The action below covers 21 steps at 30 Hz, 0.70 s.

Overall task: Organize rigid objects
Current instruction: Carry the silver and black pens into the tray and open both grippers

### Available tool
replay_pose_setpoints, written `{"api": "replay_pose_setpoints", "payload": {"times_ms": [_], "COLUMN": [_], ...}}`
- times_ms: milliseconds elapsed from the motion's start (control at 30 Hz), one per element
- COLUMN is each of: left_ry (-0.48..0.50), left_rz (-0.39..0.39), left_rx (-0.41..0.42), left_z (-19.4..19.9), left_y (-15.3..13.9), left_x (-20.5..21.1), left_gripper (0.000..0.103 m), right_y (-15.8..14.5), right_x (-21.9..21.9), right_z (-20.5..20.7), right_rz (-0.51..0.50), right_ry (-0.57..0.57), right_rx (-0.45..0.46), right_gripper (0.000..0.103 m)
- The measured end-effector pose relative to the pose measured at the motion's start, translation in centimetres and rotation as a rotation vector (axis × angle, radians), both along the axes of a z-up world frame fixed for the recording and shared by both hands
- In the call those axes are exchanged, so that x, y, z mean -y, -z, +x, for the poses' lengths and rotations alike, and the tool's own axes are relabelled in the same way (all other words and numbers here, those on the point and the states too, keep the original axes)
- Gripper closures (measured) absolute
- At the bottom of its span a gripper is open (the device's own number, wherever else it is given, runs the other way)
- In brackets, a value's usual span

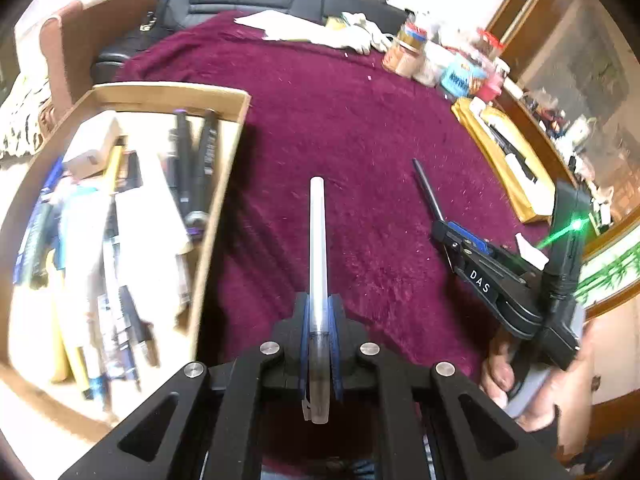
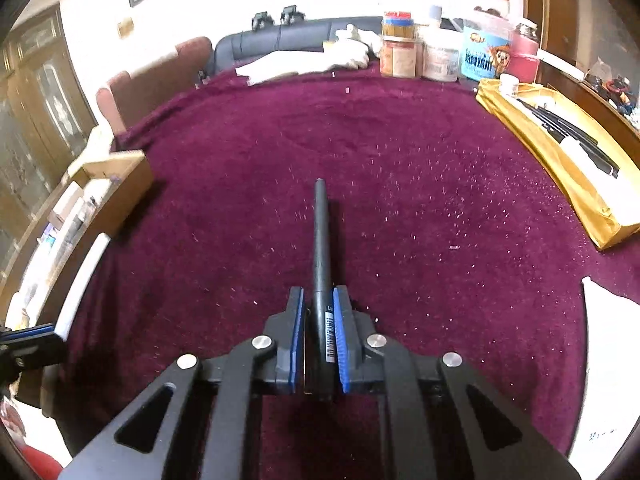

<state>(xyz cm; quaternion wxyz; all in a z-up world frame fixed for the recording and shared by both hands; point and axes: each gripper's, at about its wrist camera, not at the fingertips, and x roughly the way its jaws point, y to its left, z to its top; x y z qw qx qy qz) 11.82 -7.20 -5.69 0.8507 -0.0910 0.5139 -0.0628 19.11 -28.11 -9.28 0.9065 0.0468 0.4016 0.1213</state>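
A dark red plush cloth [image 2: 400, 168] covers the tabletop, with jars [image 2: 440, 52] and a black sofa [image 2: 288, 36] at its far edge. The left hand-held gripper [image 1: 319, 312] is clamped on a clear pen [image 1: 318, 240], beside a wooden box [image 1: 224, 168] full of pens. The right hand-held gripper [image 2: 318, 300] grips a black pen [image 2: 321, 240]. A yellow tray [image 2: 560, 176] lies to the right.
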Motion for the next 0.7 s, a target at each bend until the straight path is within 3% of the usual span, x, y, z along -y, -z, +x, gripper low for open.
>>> {"api": "replay_pose_setpoints", "payload": {"times_ms": [133, 300, 467, 700], "left_ry": [-0.029, -0.079, -0.142, -0.228], "left_rz": [-0.054, -0.085, -0.099, -0.091], "left_rx": [0.024, 0.057, 0.090, 0.079], "left_z": [-1.2, -2.3, -3.5, -3.1], "left_y": [-2.1, -4.3, -5.8, -4.8], "left_x": [-2.1, -5.4, -9.6, -14.4], "left_gripper": [0.096, 0.096, 0.096, 0.096], "right_y": [-1.1, -3.7, -5.5, -5.6], "right_x": [0.8, -1.4, -5.7, -11.0], "right_z": [-1.2, -3.1, -4.4, -4.0], "right_rz": [0.096, 0.246, 0.372, 0.418], "right_ry": [0.013, -0.099, -0.262, -0.380], "right_rx": [0.042, 0.080, 0.032, -0.065], "right_gripper": [0.089, 0.089, 0.089, 0.089]}}
